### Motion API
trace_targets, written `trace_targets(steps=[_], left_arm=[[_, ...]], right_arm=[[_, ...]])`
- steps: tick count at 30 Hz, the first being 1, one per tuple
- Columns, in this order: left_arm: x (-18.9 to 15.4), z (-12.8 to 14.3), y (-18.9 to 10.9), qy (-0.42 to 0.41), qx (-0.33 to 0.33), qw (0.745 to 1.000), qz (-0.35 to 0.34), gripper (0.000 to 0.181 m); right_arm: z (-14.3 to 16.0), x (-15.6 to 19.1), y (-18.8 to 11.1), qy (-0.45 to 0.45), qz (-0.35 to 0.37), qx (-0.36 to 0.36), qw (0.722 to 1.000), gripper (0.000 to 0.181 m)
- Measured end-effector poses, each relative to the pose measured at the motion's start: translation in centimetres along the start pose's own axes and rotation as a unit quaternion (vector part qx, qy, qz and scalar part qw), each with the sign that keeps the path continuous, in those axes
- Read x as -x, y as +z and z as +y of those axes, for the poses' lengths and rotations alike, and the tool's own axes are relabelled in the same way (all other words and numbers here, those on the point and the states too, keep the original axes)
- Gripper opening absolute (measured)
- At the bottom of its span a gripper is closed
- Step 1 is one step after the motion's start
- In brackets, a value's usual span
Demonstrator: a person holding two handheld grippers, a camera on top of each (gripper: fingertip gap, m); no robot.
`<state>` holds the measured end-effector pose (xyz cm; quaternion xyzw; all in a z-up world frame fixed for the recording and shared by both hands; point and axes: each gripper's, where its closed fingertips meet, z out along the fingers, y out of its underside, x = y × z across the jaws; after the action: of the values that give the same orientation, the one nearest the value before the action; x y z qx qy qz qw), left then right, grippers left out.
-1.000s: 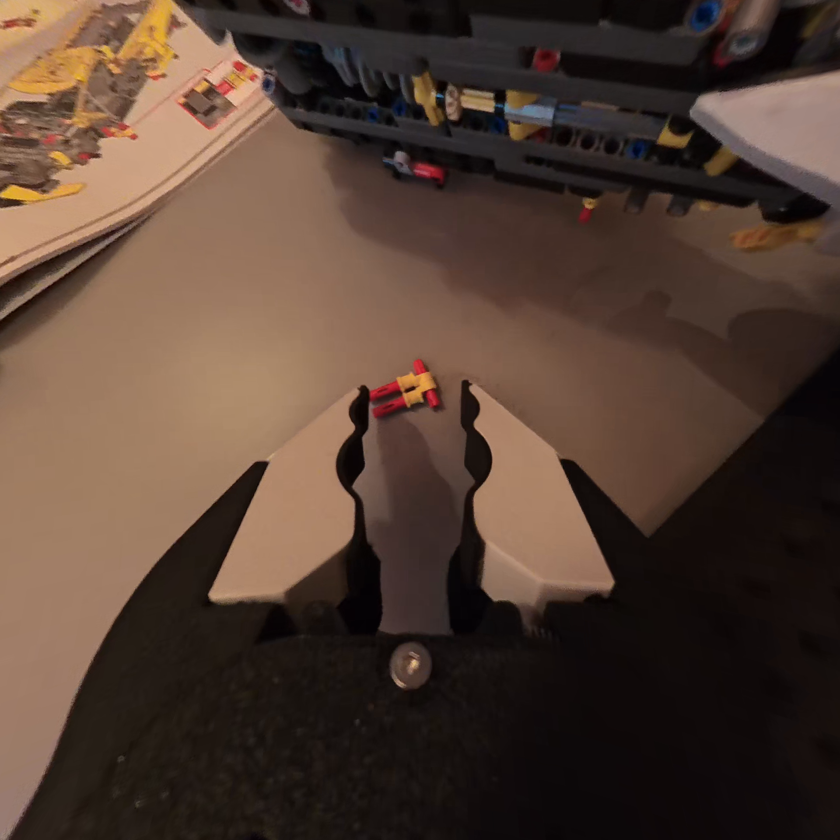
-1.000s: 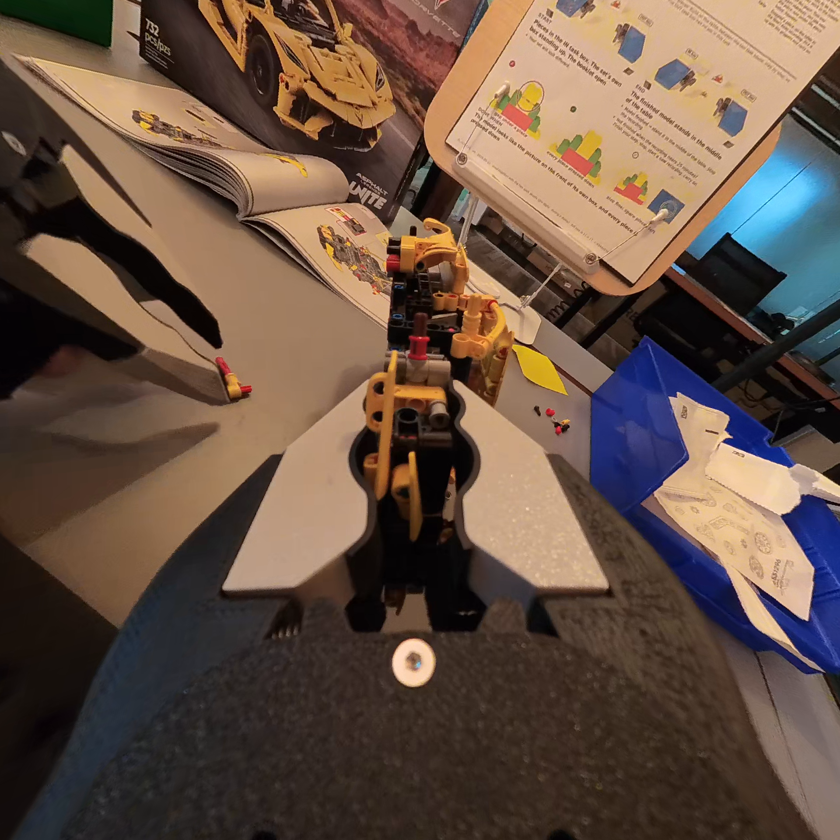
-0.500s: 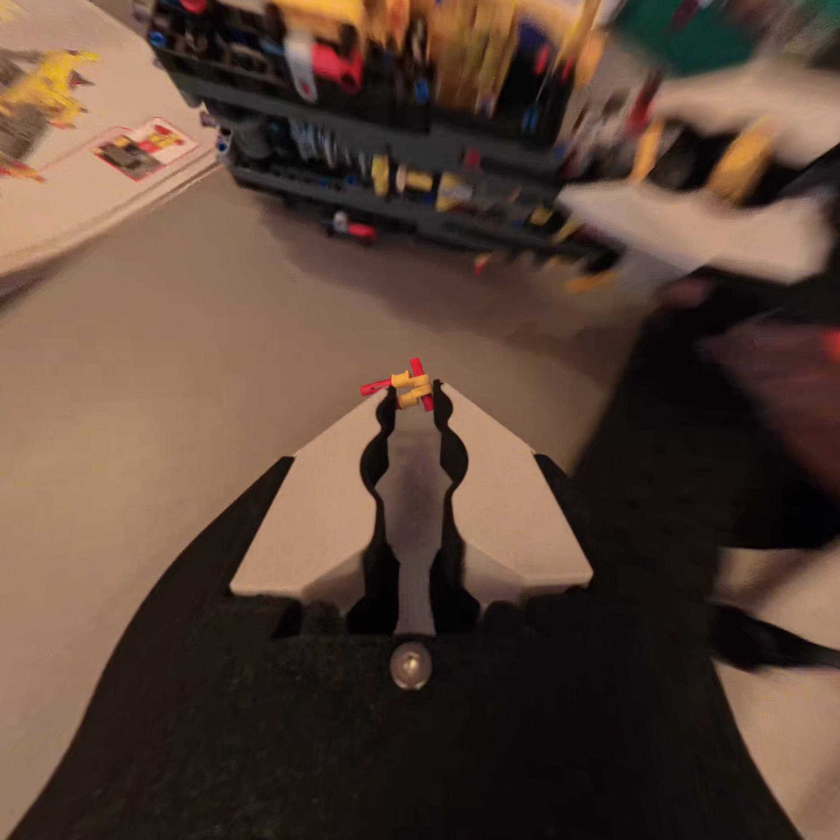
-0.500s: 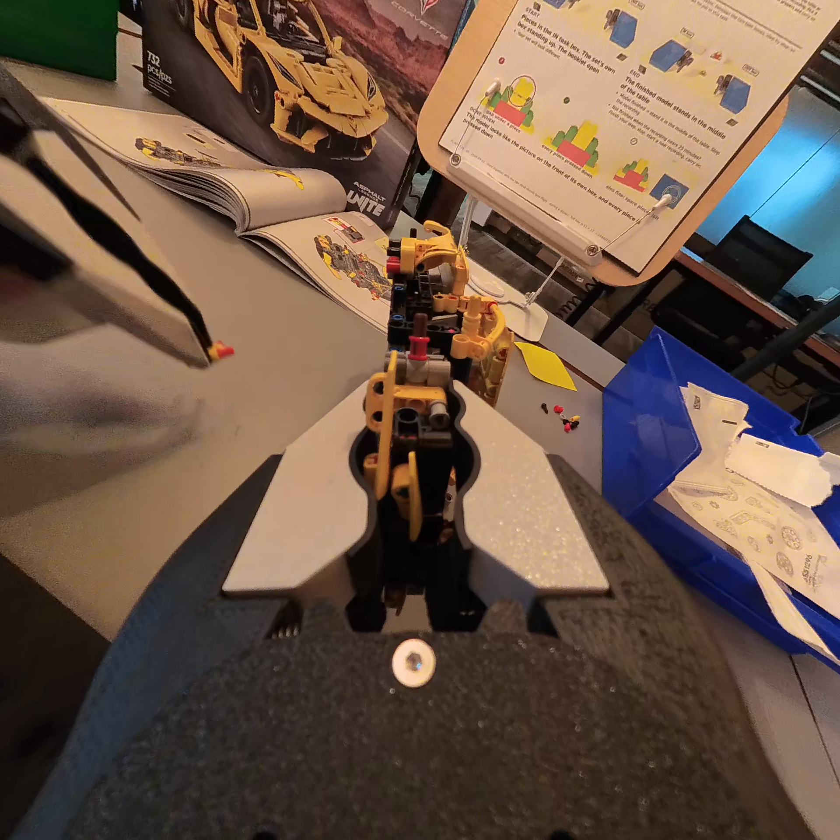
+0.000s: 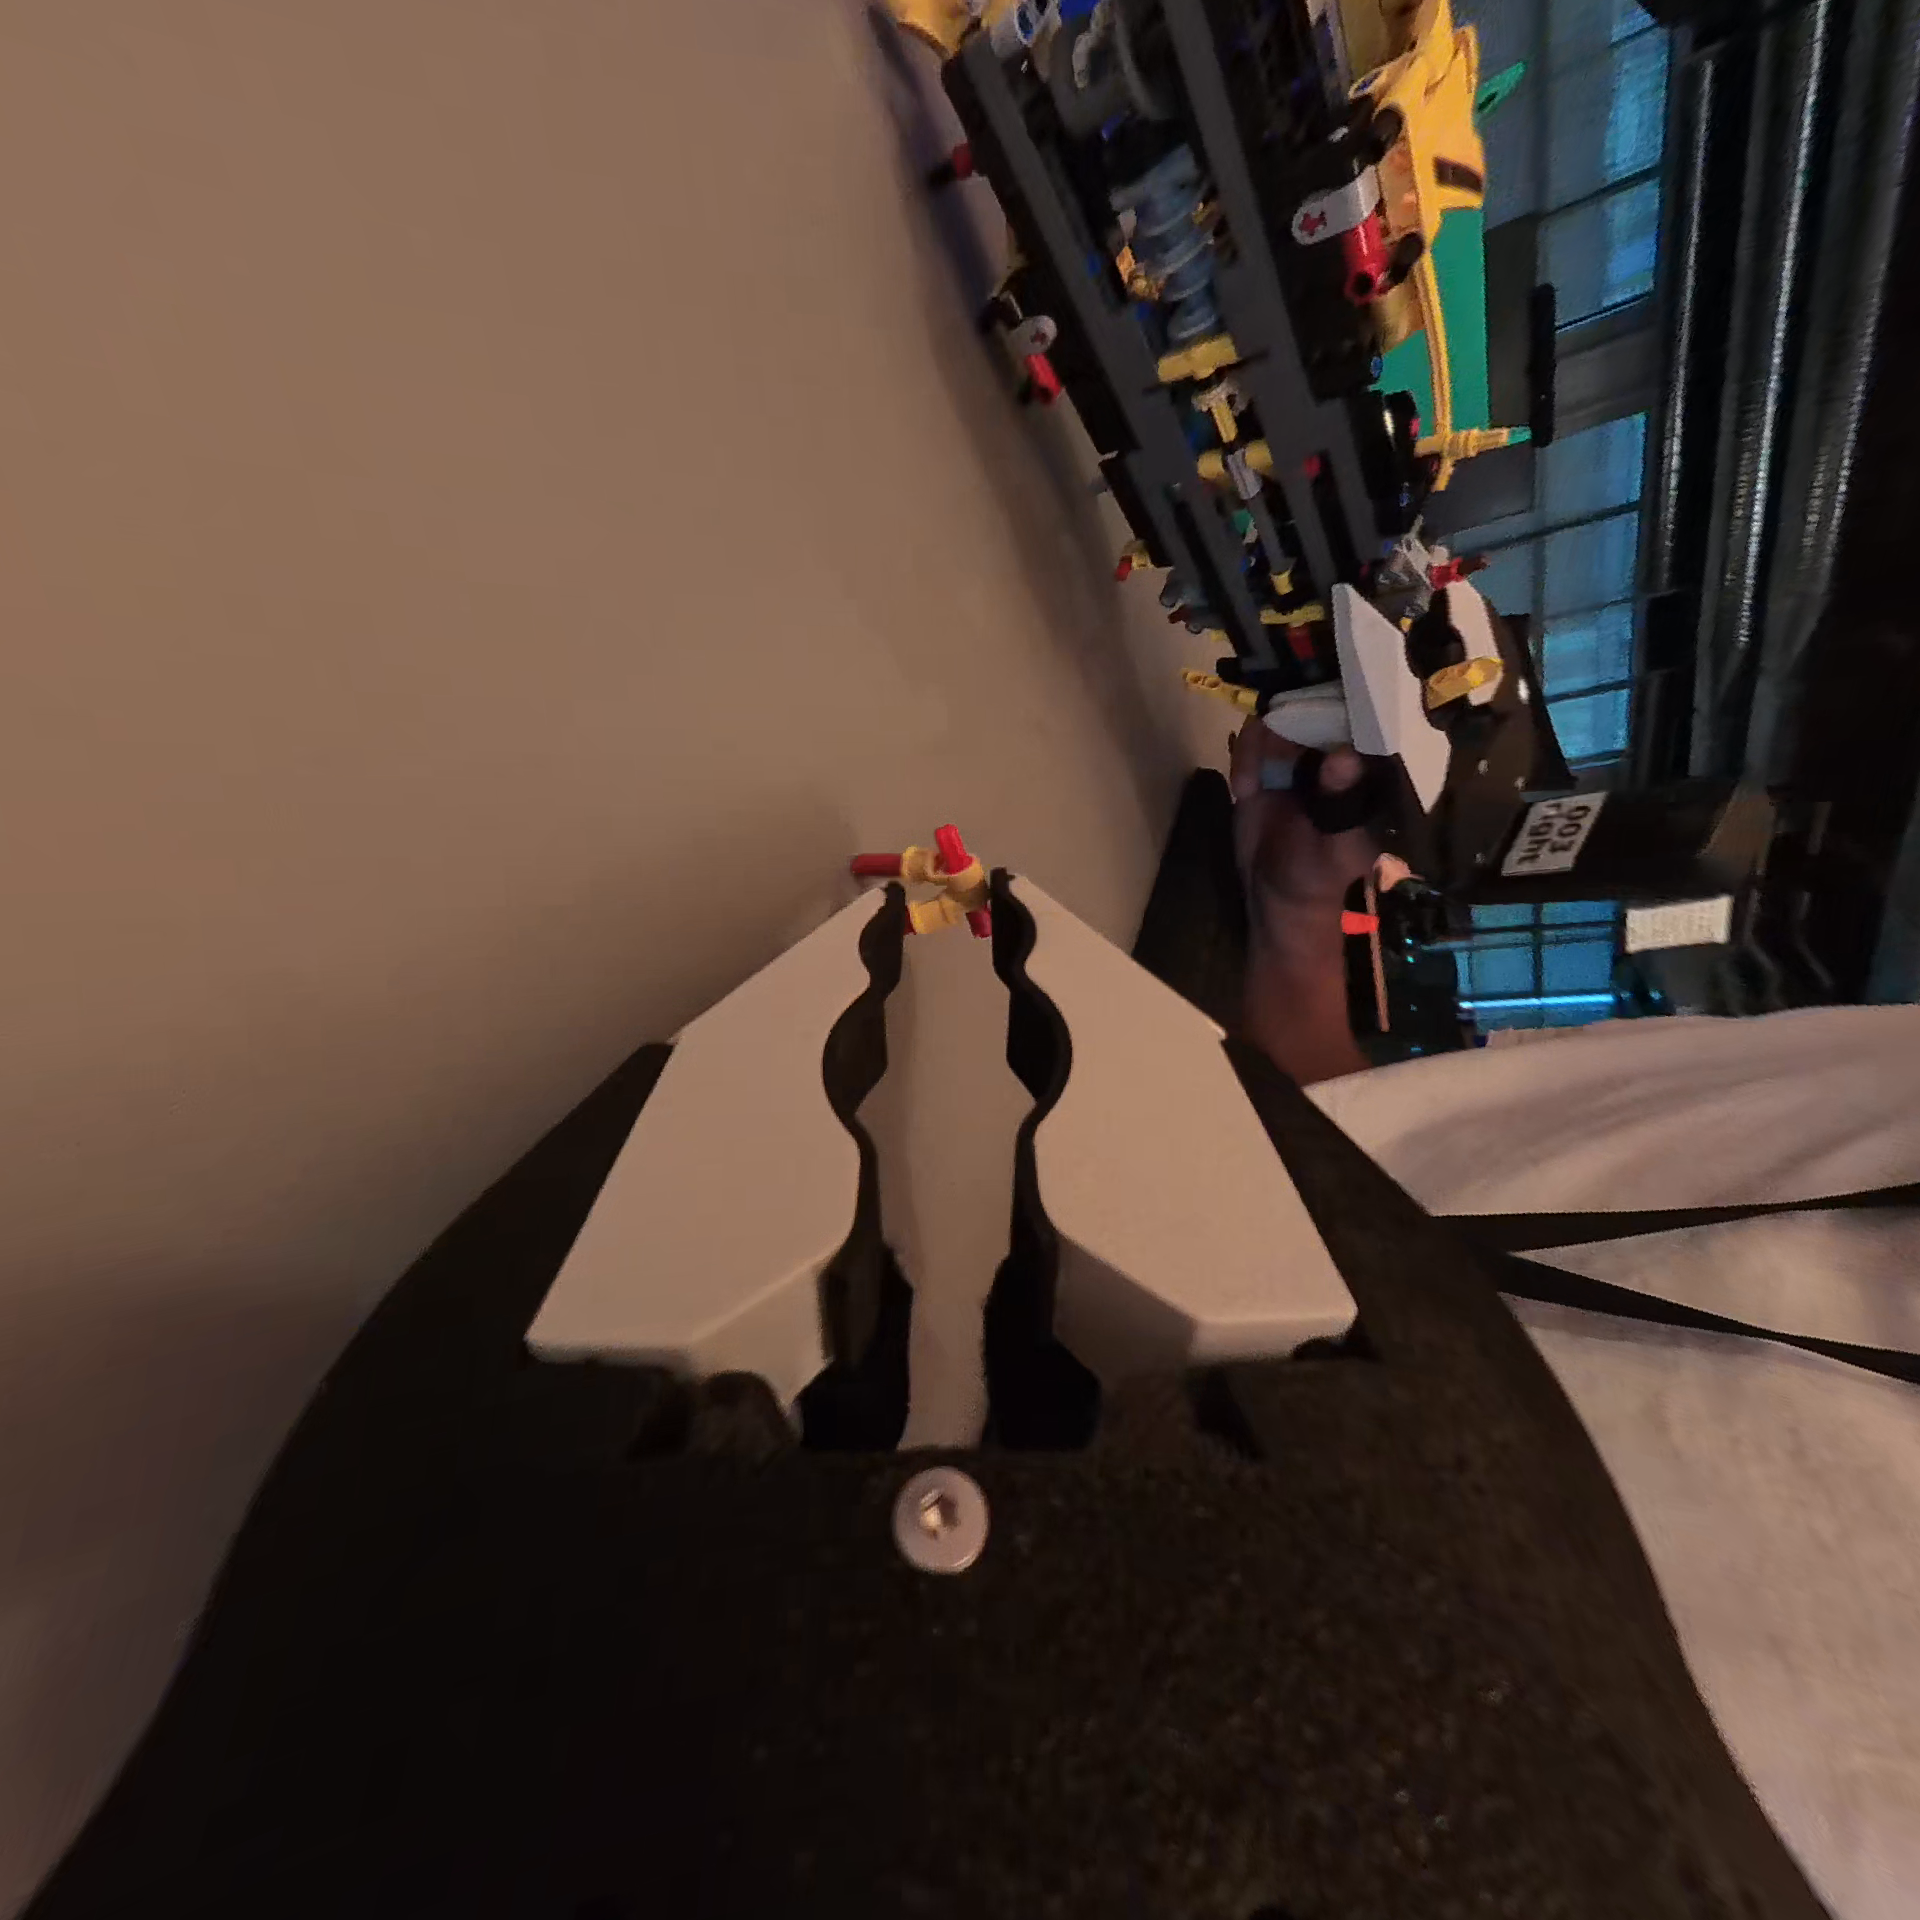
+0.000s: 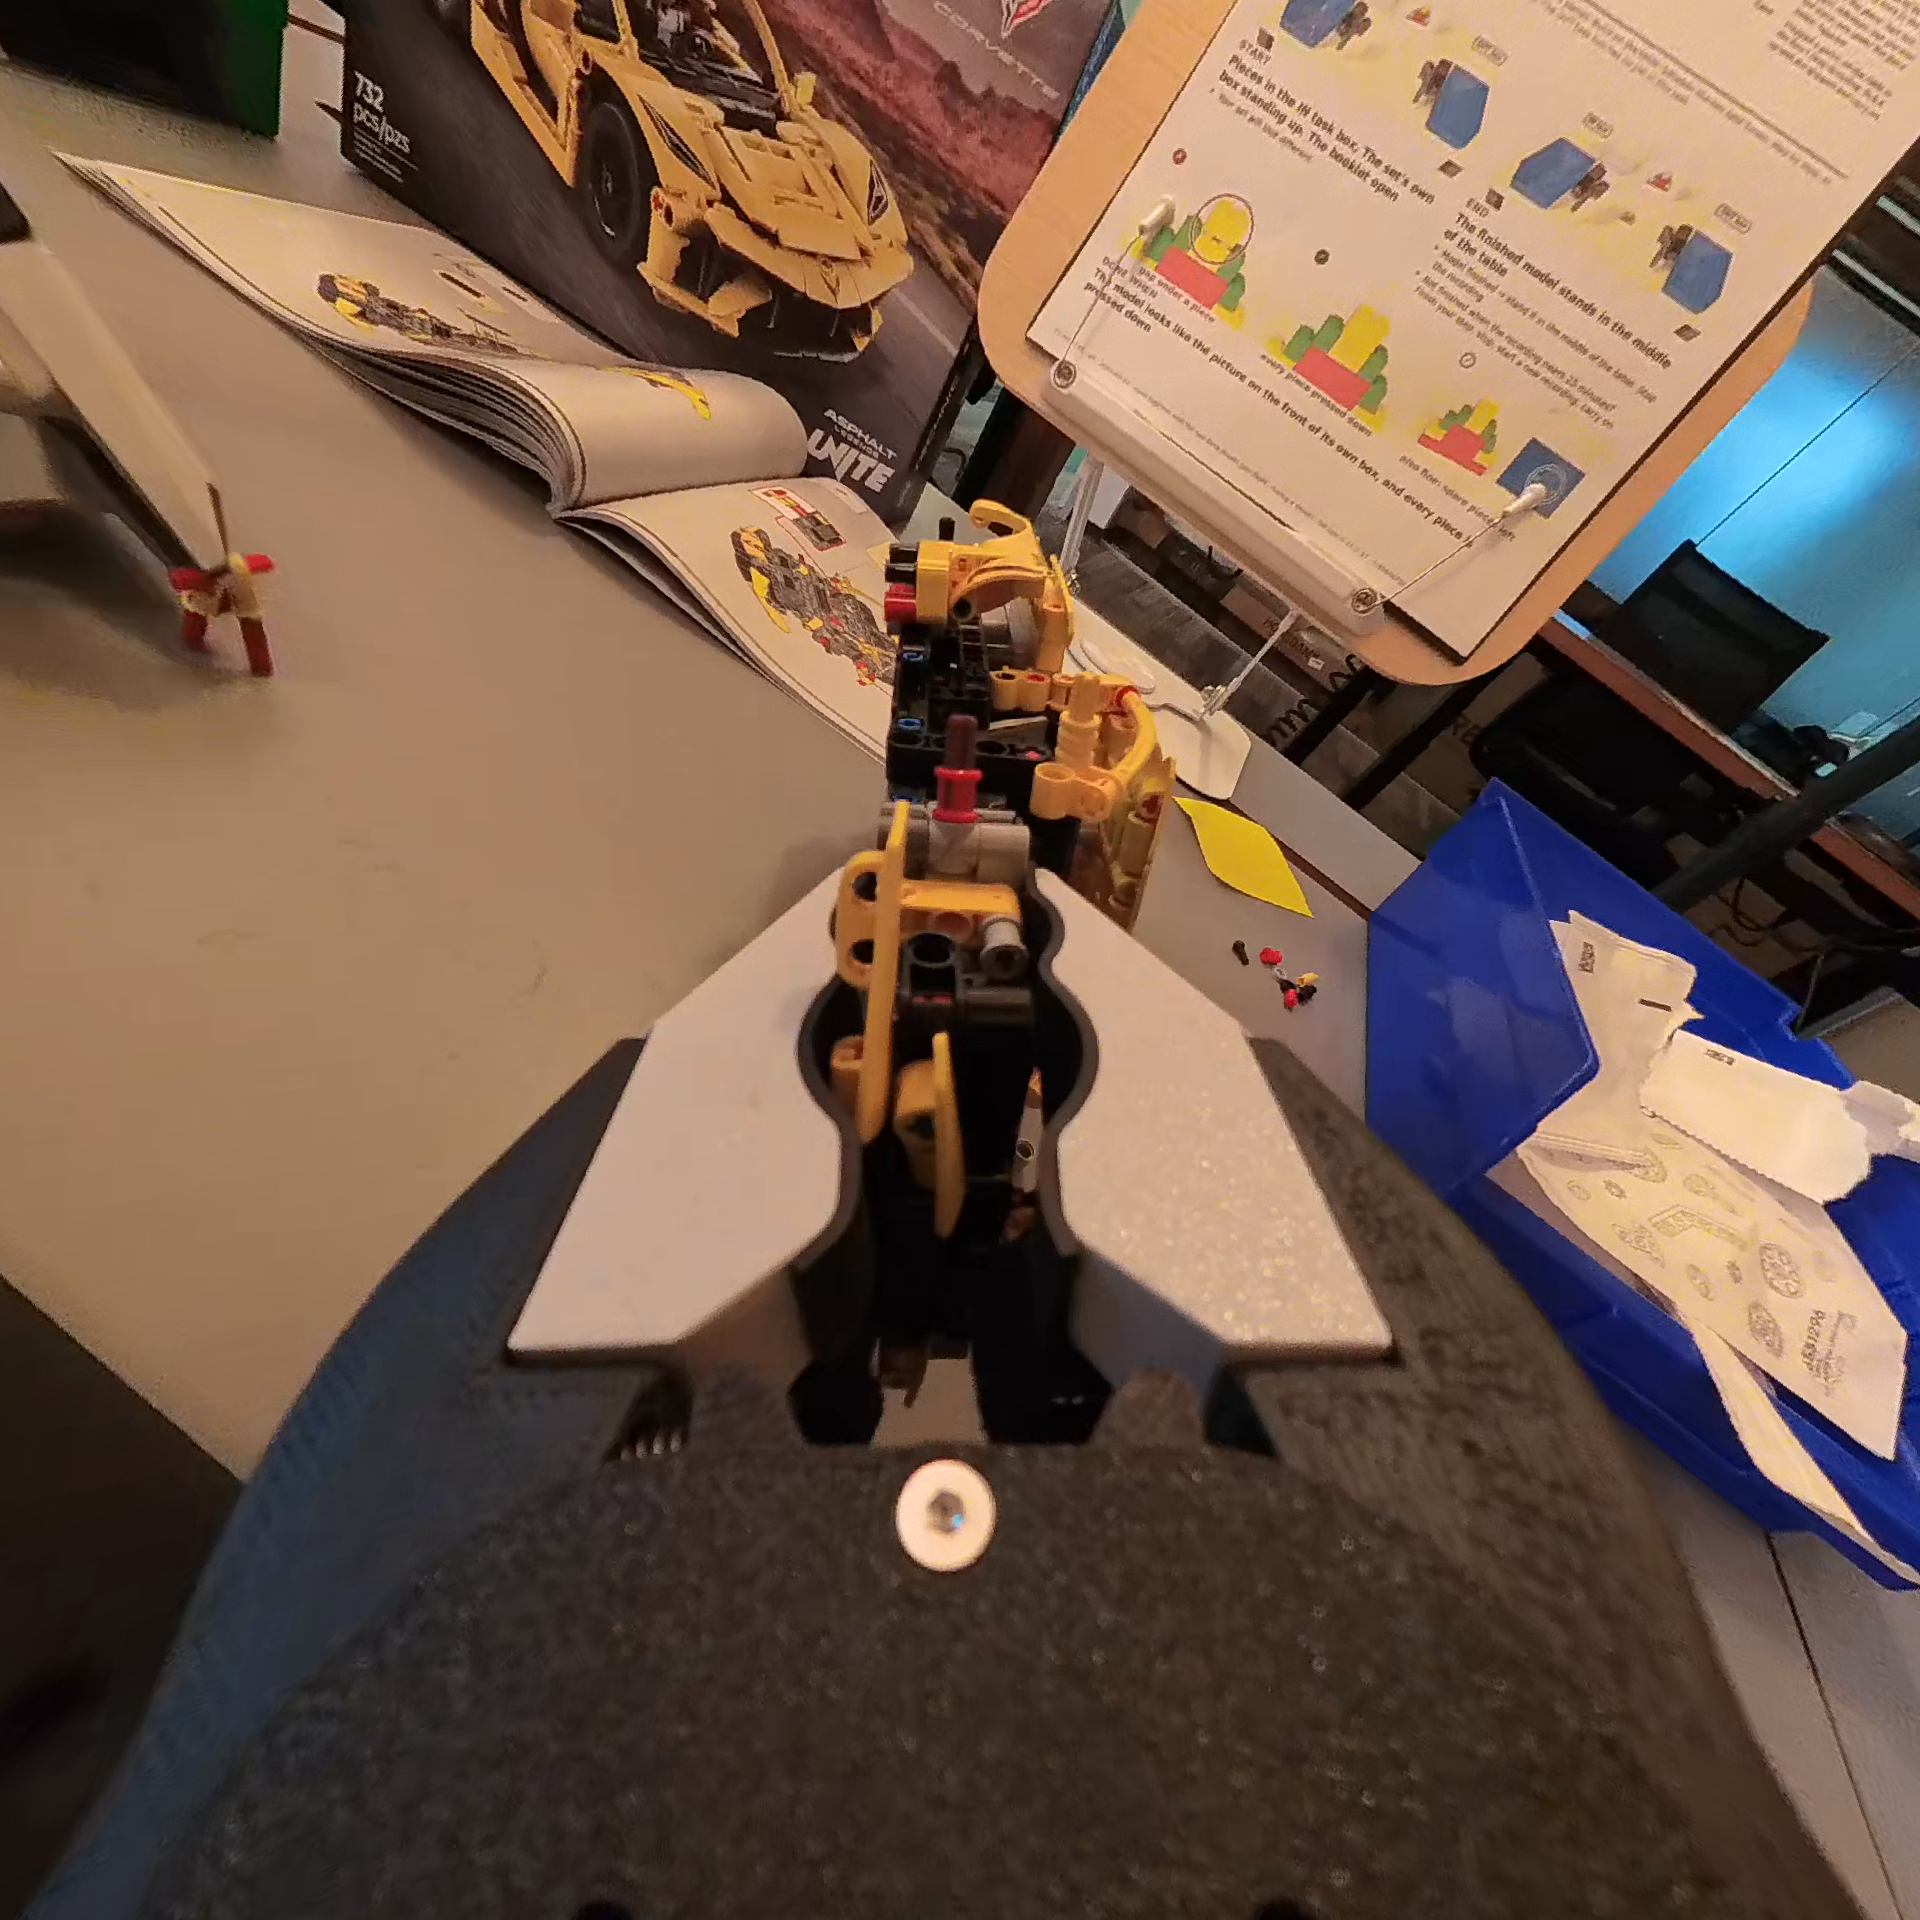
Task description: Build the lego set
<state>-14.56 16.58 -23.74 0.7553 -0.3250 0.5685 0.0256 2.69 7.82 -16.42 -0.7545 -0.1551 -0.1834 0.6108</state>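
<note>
I am pinching a small red-and-yellow piece [image 5: 940, 885] at the tips of my left gripper [image 5: 943, 902], lifted off the table [image 6: 436, 831]. My right gripper [image 6: 940, 894] is clamping the long yellow-and-black model [image 6: 977, 727], jaws narrow around it.

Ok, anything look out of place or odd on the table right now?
Nothing damaged or spilled. A few tiny loose pieces lie scattered on the table beside the blue bin, easy to lose. Torn paper bags are piled inside that bin. The booklet lies open.
</note>
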Motion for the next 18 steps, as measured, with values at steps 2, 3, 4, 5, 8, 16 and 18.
trace_targets(steps=[2, 3, 4, 5, 8, 16, 18], left_arm=[[0.9, 0.0, -0.9, 0.006, -0.003, 1.000, -0.019, 0.013], [1.3, 0.1, -1.4, 0.010, -0.004, 1.000, -0.027, 0.012], [1.5, -0.1, -1.8, 0.012, -0.011, 0.999, -0.032, 0.012], [1.7, -0.2, -2.2, 0.014, -0.018, 0.999, -0.037, 0.012], [2.2, -0.1, -2.9, 0.034, -0.014, 0.996, -0.077, 0.011], [1.8, 0.5, -2.5, 0.200, 0.011, 0.921, -0.334, 0.026], [2.0, 0.6, -2.1, 0.221, 0.013, 0.901, -0.373, 0.028]], right_arm=[[0.0, 0.0, 0.0, -0.001, 0.000, 0.000, 1.000, 0.025], [0.0, 0.1, 0.0, -0.002, 0.000, 0.000, 1.000, 0.025], [0.0, 0.1, 0.0, -0.003, 0.000, 0.000, 1.000, 0.025], [0.0, 0.1, 0.0, -0.004, 0.000, 0.000, 1.000, 0.025], [0.0, 0.2, 0.0, -0.008, 0.000, 0.000, 1.000, 0.025], [0.1, 0.3, 0.1, -0.013, 0.001, 0.000, 1.000, 0.025], [0.1, 0.4, 0.1, -0.015, 0.001, 0.000, 1.000, 0.025]])
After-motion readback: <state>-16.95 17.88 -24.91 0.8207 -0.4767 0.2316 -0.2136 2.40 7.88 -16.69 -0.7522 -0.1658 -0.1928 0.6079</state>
